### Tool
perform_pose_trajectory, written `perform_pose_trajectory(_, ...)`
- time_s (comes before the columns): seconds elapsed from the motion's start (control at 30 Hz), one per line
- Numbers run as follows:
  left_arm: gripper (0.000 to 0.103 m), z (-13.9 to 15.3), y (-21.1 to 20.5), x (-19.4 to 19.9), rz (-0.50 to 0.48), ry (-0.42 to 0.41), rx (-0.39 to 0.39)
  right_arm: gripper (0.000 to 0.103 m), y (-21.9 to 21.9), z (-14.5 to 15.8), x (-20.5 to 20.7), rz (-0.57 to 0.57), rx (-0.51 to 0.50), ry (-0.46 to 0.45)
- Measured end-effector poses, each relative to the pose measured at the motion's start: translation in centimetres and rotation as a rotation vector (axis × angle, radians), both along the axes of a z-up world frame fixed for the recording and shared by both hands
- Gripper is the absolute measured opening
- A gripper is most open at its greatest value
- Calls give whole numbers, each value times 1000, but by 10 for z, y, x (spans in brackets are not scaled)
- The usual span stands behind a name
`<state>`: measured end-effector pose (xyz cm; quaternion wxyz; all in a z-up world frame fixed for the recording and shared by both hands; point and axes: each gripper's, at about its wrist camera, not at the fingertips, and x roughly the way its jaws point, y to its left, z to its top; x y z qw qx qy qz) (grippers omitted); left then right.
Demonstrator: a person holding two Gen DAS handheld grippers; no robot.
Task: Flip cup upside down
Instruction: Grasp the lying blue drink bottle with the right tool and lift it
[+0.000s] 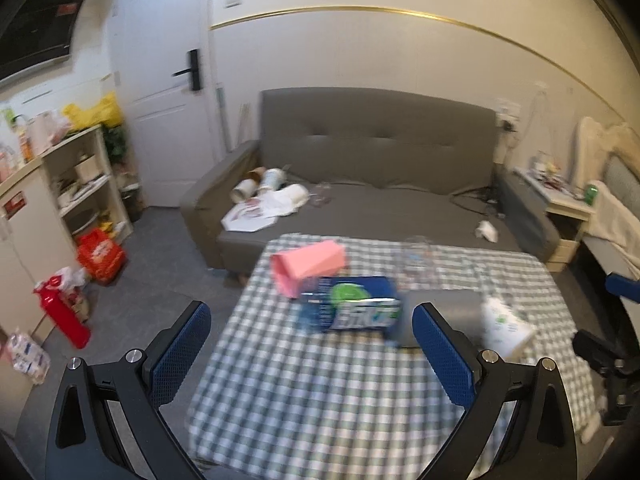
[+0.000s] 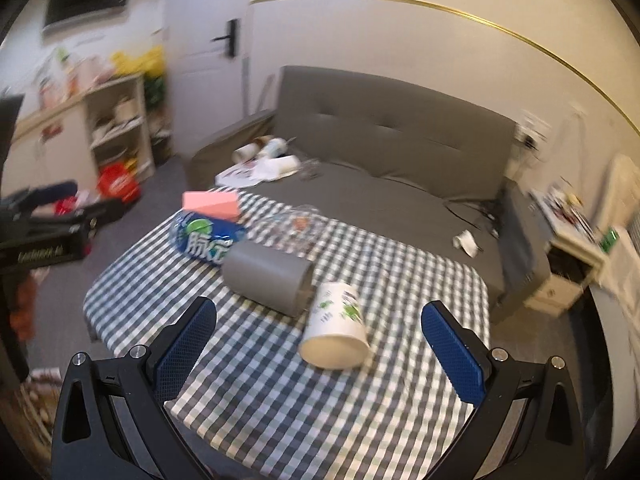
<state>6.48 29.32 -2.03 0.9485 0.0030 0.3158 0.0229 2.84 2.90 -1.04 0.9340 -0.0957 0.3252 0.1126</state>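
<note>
Checkered tablecloth: paper cup on side; both tongs spread, empty.

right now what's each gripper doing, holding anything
Left gripper: open, holding nothing, above the checked table.
Right gripper: open, holding nothing, with the white paper cup lying on its side ahead of it.

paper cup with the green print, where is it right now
In the right wrist view the paper cup lies on its side on the checked tablecloth, between the open right gripper fingers, beside the grey cylinder.
</note>
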Motion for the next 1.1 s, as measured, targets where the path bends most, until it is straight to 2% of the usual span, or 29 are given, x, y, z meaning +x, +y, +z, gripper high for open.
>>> perform_pose_trajectory(0.1,103,-7,25,9,99,12,3,103,25,0,28,147,-59,39)
perform_pose_trajectory(0.2,103,-15,43,18,159,29,-3,103,63,-5,58,329,-173,81)
perform_pose_trajectory(0.27,103,-23,53,24,180,43,3,103,94,-15,77,439,-277,103)
perform_pose_trajectory(0.4,103,-43,66,40,210,69,44,103,147,-44,112,598,-384,178)
perform_pose_trajectory(0.47,103,-55,76,49,227,94,33,103,164,-56,126,635,-405,211)
perform_pose_trajectory(0.6,103,-89,107,60,298,157,-68,103,194,-89,151,674,-467,259)
perform_pose_trajectory(0.73,103,-106,125,63,351,193,-116,103,213,-117,170,679,-547,284)
perform_pose_trajectory(1.03,103,-107,116,64,317,199,-78,96,240,-148,183,699,-650,278)
perform_pose_trajectory(1.1,103,-107,114,65,313,198,-63,86,244,-153,182,707,-673,286)
